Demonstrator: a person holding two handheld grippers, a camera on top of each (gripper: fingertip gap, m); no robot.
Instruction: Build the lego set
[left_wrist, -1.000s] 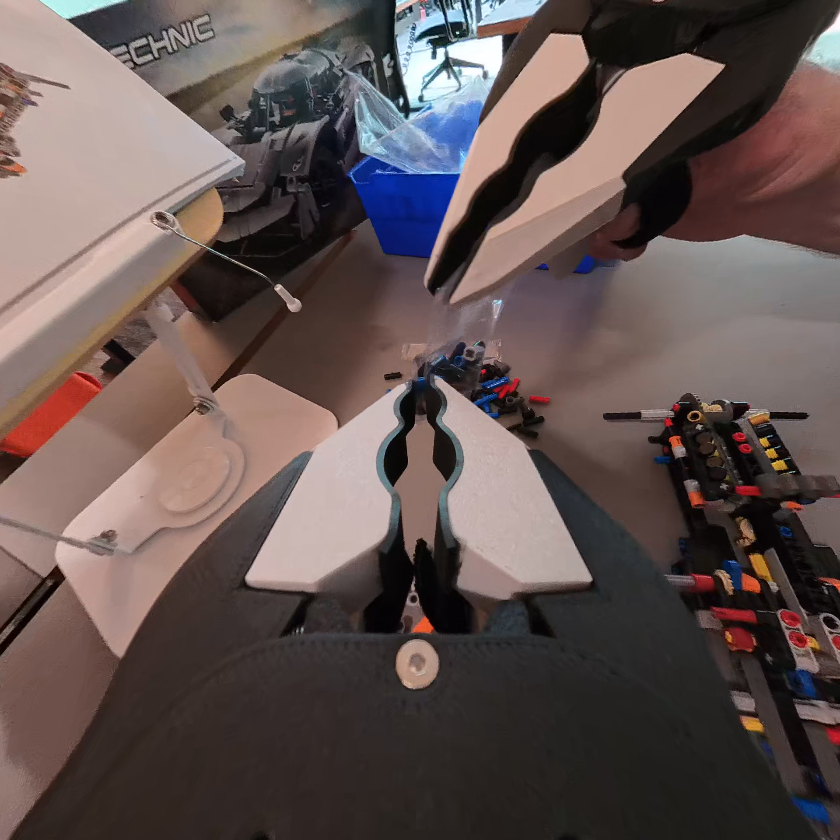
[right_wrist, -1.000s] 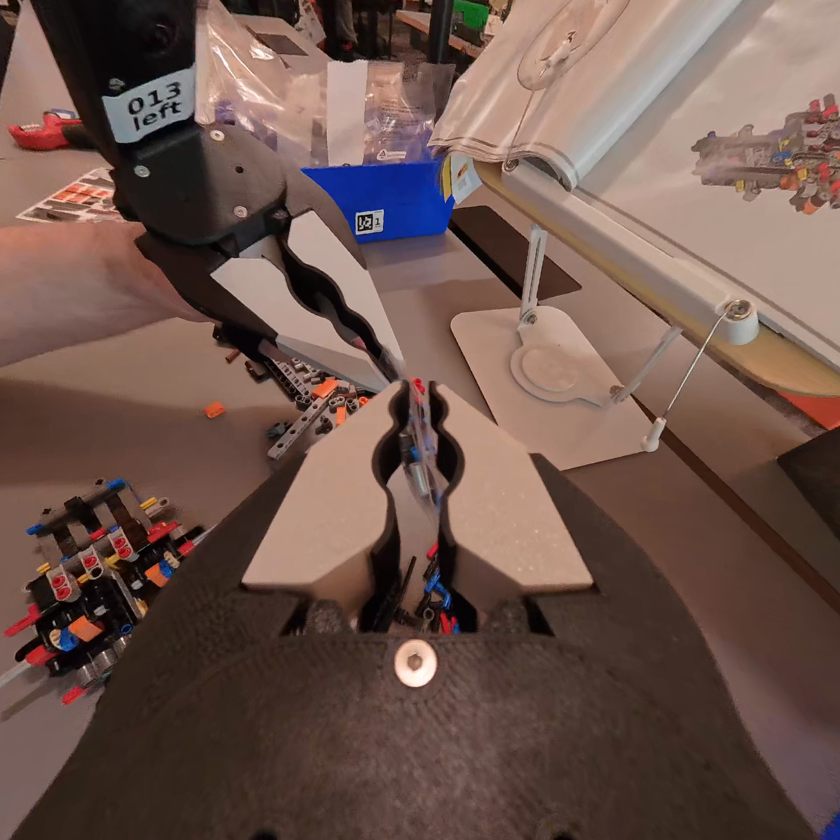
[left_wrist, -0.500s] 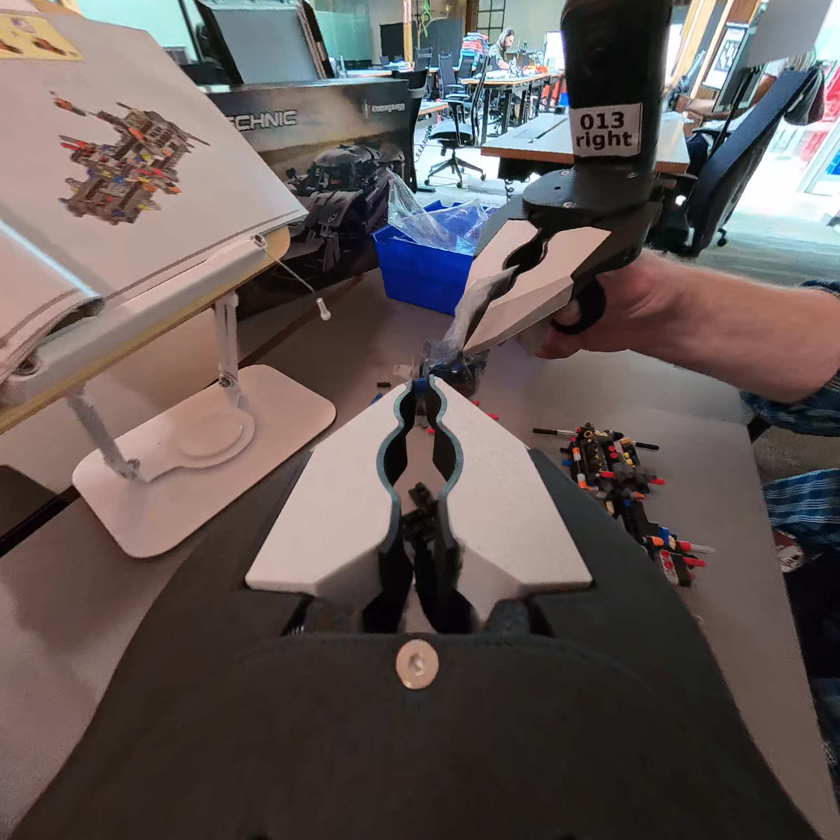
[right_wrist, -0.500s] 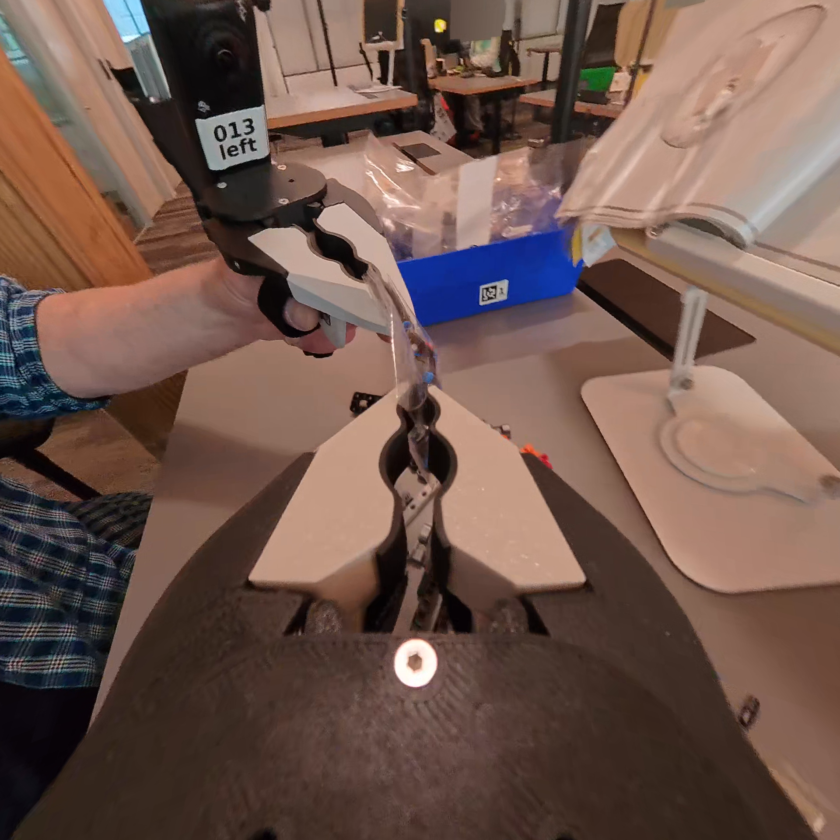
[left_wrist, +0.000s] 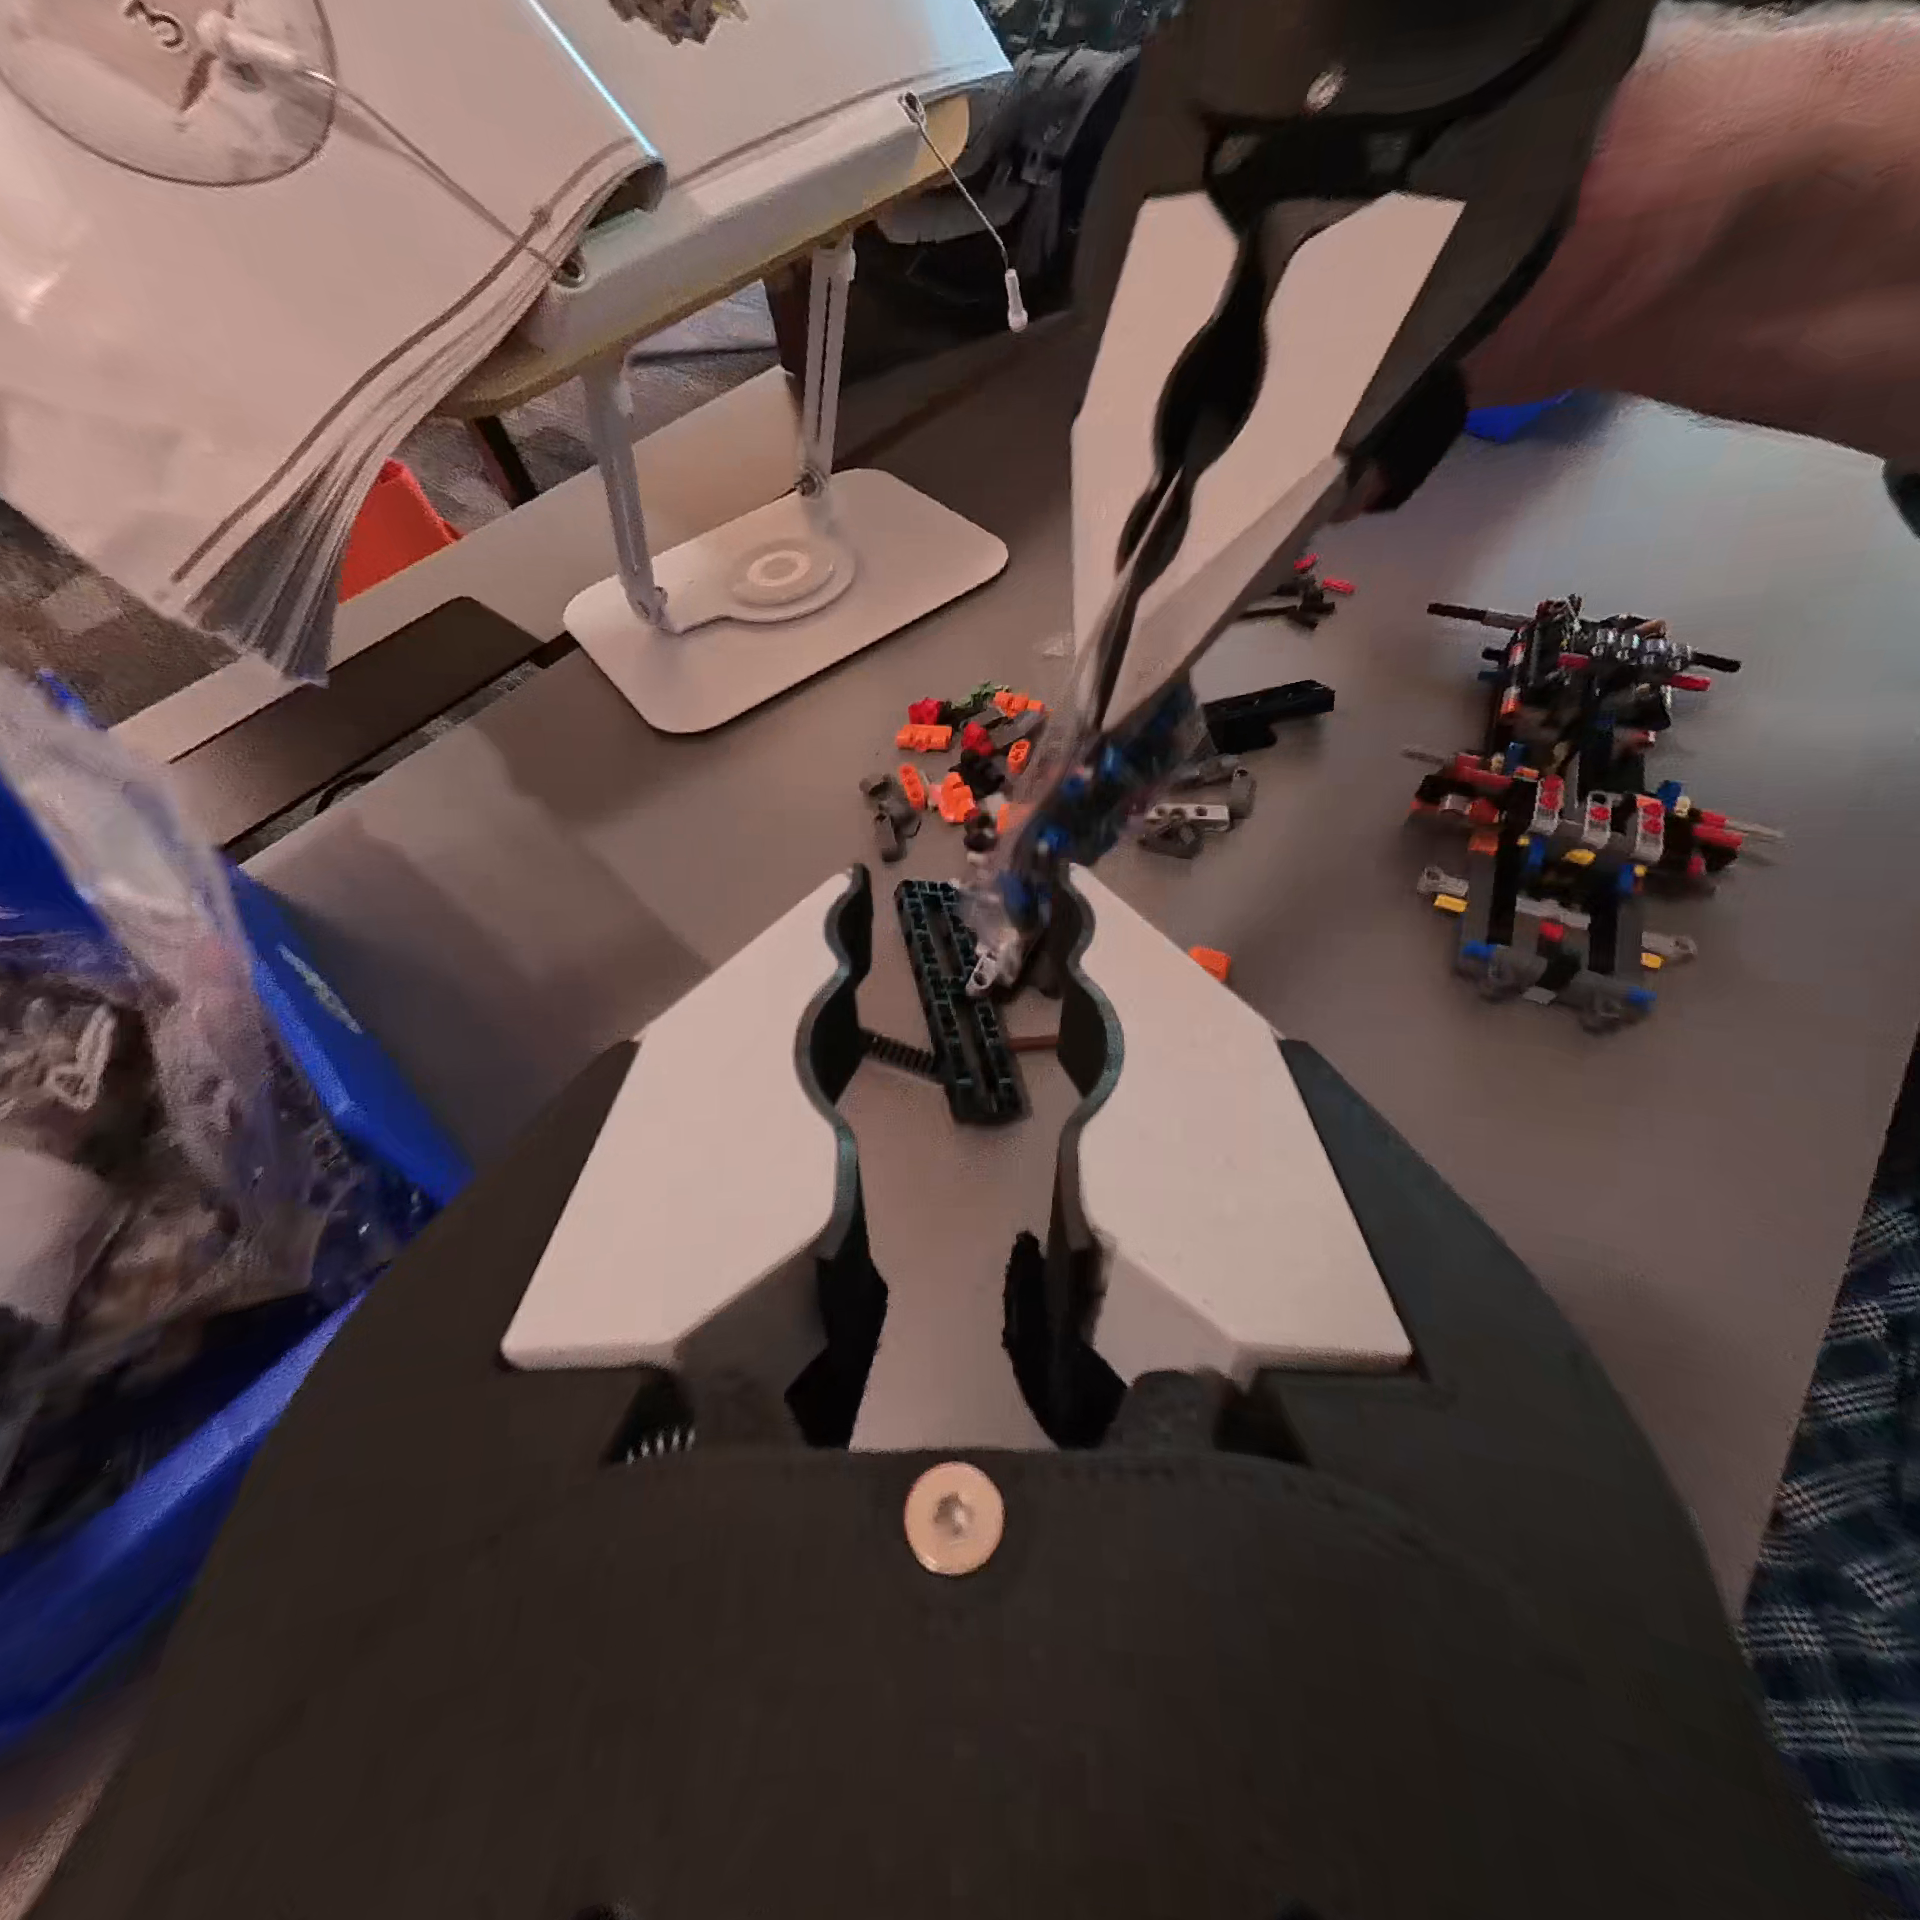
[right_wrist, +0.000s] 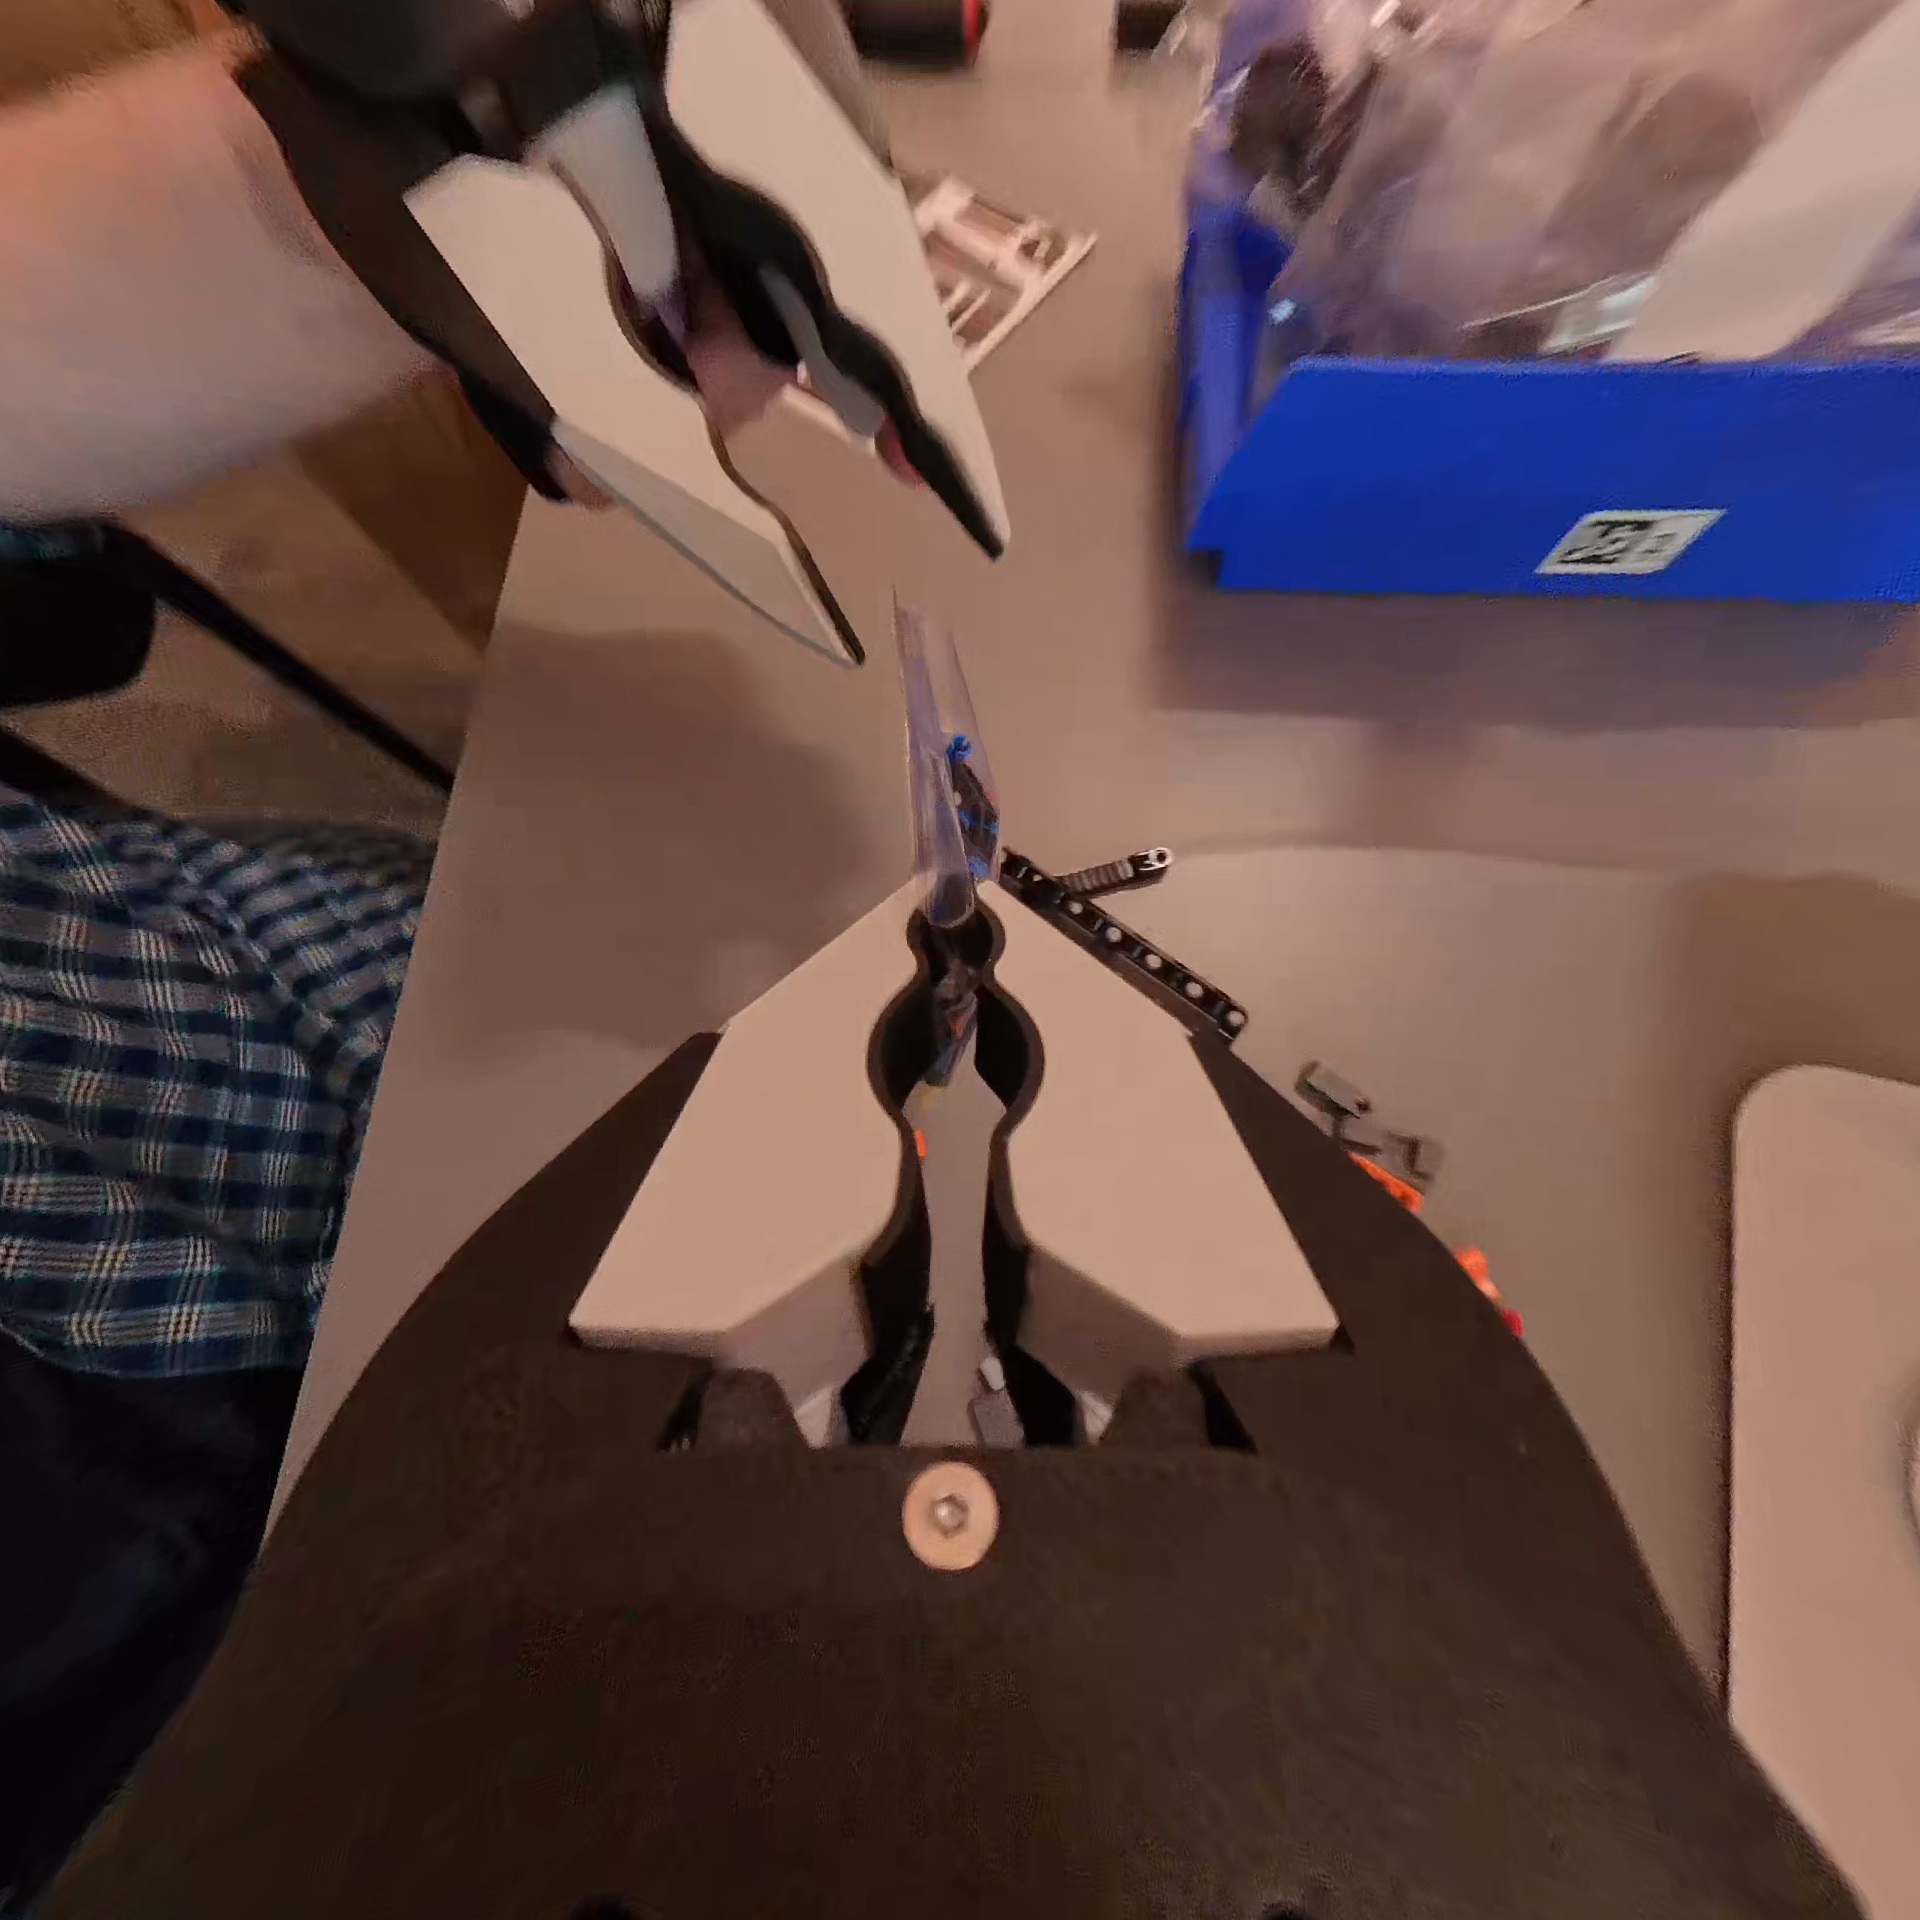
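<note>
1. Step in hand, judged: opening or emptying a small clear parts bag (right_wrist: 951, 790) so its pins can go into the build. Bag is mid-air above the grey table (left_wrist: 1558, 1195), not on it.
2. R gripper (right_wrist: 954, 902): clenched on one end of the bag; the plastic runs down between its tips, blue and black pins show inside.
3. L gripper (left_wrist: 961, 883): released, jaws well apart, nothing between them. In the R wrist view its tips sit just beside the bag's free top edge, apart from it.
4. Below the bag: a long black Technic beam (left_wrist: 961, 1008), loose orange and red pieces (left_wrist: 956, 758) near it, w/ some grey connectors.
5. Half-built chassis (left_wrist: 1569, 810) sits well apart to the R side, untouched.
6. Blue bin (right_wrist: 1558, 468) w/ more bags is near; instruction book on its white stand (left_wrist: 790, 582) is behind the loose parts.
7. Next move prob. calls for the L gripper to close on the bag's free edge and pull against the R one, or the R to tip the bag out over the pile. Thin, slippery film: grip needs to be firm, else pins scatter.
</note>
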